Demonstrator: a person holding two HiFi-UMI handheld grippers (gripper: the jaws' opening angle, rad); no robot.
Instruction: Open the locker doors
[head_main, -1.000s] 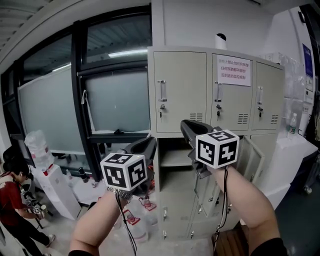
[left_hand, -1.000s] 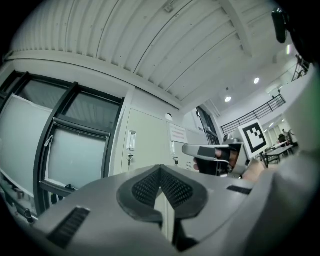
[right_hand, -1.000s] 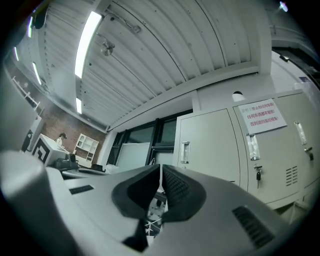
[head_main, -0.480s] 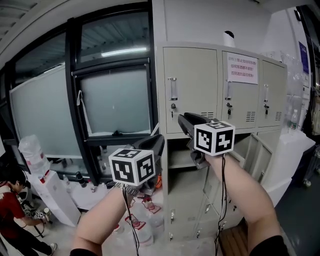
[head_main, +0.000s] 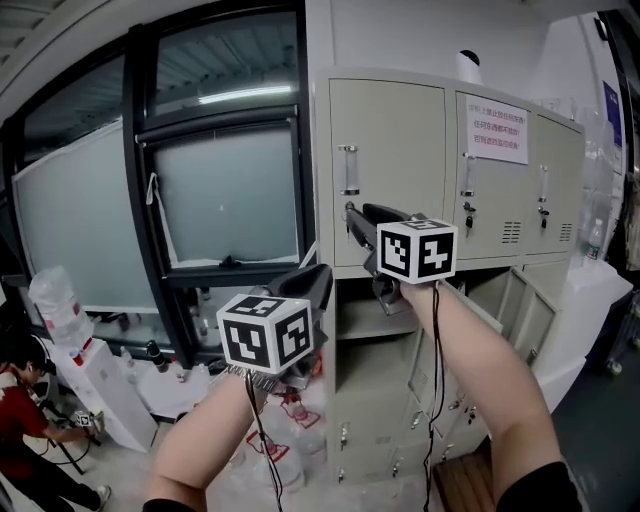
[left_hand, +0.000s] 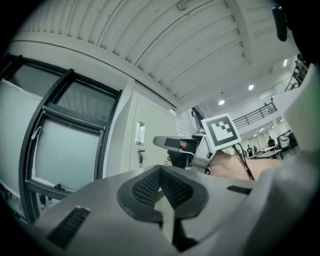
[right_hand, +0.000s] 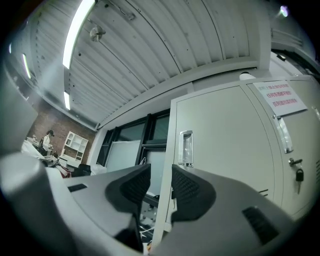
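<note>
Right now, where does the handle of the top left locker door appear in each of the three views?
Head view: the handle is above centre, slightly to the right.
Left gripper view: the handle is left of centre, near mid height.
Right gripper view: the handle is just right of centre.
Shared landmark: the black window frame stands left of the handle in all three.

Bright light from ceiling strips (right_hand: 77, 32); heavy fisheye warp at edges.

One left gripper (head_main: 320, 276), one right gripper (head_main: 351, 217), three closed upper locker doors (head_main: 390, 140), one paper notice (head_main: 497, 130) and one person (head_main: 22, 412).
</note>
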